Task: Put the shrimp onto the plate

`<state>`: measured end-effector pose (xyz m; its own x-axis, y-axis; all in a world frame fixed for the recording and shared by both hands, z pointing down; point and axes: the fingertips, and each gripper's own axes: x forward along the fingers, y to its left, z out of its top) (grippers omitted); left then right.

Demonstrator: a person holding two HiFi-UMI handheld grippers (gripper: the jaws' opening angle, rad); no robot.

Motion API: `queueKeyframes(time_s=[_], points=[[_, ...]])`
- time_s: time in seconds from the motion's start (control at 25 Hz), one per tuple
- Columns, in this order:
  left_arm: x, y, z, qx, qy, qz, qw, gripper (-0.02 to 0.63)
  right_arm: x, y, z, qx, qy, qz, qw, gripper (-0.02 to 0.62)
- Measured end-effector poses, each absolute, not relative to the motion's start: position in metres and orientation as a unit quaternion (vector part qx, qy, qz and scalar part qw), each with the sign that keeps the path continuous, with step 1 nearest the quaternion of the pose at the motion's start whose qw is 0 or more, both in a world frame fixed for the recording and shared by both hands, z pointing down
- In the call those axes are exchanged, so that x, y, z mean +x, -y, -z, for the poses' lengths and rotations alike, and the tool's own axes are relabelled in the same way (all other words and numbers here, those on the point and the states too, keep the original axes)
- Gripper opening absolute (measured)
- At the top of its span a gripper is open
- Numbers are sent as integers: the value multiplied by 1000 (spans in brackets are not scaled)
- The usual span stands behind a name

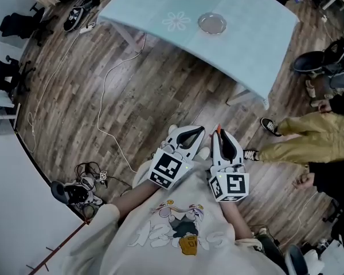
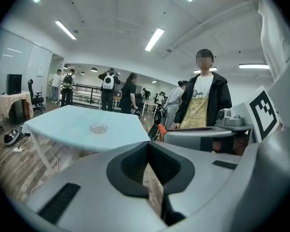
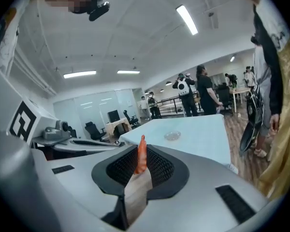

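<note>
Right tongs (image 3: 141,154): pinching the shrimp (image 3: 142,149), whose thin orange end juts beyond the pad tips; only a slim part of the body appears to be caught. Left tongs (image 2: 148,151): pressed together on nothing, carried just beside the right pair. Both are held close to the holder's chest, well apart from the plate (image 1: 212,23), so the shrimp hangs in the air over the wooden floor (image 1: 155,96) on the holder's side of the plate, not over the surface (image 1: 252,33). Plate: small, shallow, clear-looking, empty, near the middle of the pale blue cloth on the surface. Between the tongs and the plate: open floor crossed by a loose white cable (image 1: 106,87). To the plate's right, off the surface's near corner: a bystander's legs in yellow trousers (image 1: 309,132). Step judged in hand: carrying the shrimp toward the plate, with the placing not yet begun. Hazards, judged: the slight hold may let the shrimp slide out on the long carry and fall to the floor; the cable may catch a foot on the approach; the bystander's legs narrow the way in on the plate's right; a release from too high may send the shrimp skidding off the shallow plate; a nudge from the tongs may shift the plate on its cloth.
</note>
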<state>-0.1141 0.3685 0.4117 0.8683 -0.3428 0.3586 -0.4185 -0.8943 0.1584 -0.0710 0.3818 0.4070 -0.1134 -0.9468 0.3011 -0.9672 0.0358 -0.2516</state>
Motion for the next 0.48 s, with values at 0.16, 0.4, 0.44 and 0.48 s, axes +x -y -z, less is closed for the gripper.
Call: queueKeyframes(time_s=[0.16, 0.4, 0.44, 0.48], points=[[-143, -328, -398, 964, 206, -145, 86, 3, -93, -352, -403, 680, 709, -183, 39, 75], [-191, -288, -401, 964, 192, -135, 122, 3, -146, -310, -405, 682, 704, -190, 50, 75], [-198, -282, -403, 964, 192, -133, 124, 3, -154, -304, -408, 681, 705, -191, 50, 75], [-204, -275, -406, 964, 192, -133, 126, 3, -160, -297, -411, 681, 705, -192, 48, 75]])
